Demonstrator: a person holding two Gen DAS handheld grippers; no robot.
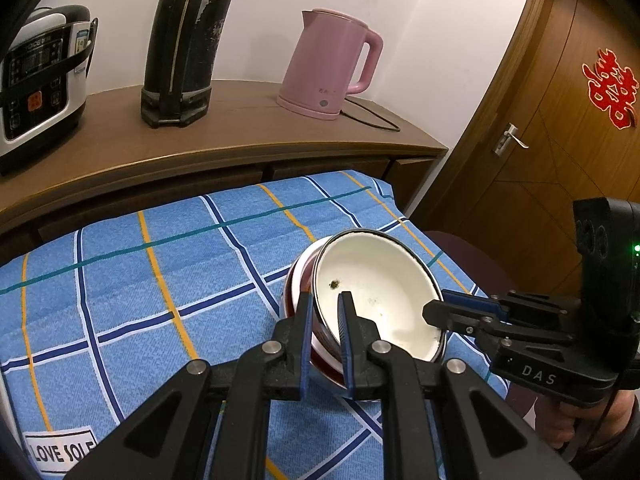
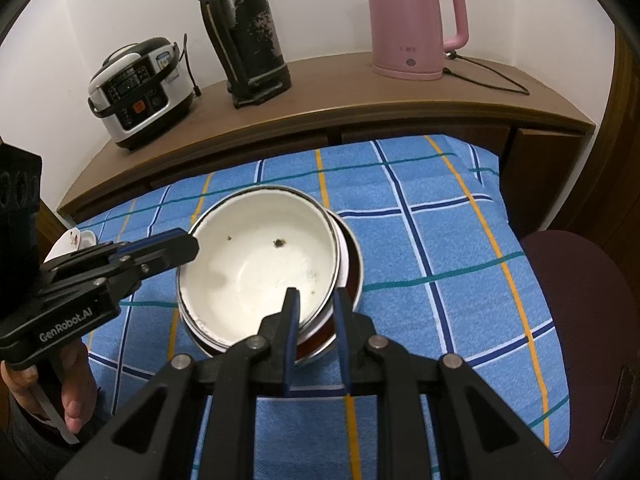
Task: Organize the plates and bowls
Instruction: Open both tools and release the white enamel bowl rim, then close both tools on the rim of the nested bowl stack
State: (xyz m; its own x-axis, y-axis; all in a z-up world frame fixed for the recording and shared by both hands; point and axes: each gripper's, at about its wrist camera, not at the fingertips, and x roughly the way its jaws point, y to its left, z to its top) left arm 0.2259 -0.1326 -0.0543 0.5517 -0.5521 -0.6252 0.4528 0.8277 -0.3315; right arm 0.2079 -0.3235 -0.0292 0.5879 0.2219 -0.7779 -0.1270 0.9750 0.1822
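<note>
A blue checked cloth point(image 1: 132, 280) covers the table, and behind its far edge runs a wooden sideboard point(image 1: 248, 136). On the sideboard, from left to right, stand a rice cooker point(image 1: 40, 84), a tall black flask point(image 1: 188, 40) and a pink kettle point(image 1: 332, 64) near the right end. A dark red chair point(image 2: 580, 320) sits off the cloth's right edge.

A stack of bowls point(image 2: 264, 276) rests on the cloth toward its right edge in the left wrist view, a white bowl point(image 1: 376, 292) on top, tilted, with red-walled bowls beneath it. The white one has dark specks inside.

The left gripper point(image 1: 325, 312) is clamped on the stack's left rim, one finger inside the white bowl, the other outside. The right gripper point(image 2: 315, 312) is clamped on the opposite rim the same way, jaws almost closed. A small white dish point(image 2: 74, 242) peeks out behind the left gripper, near the cloth's left edge.
</note>
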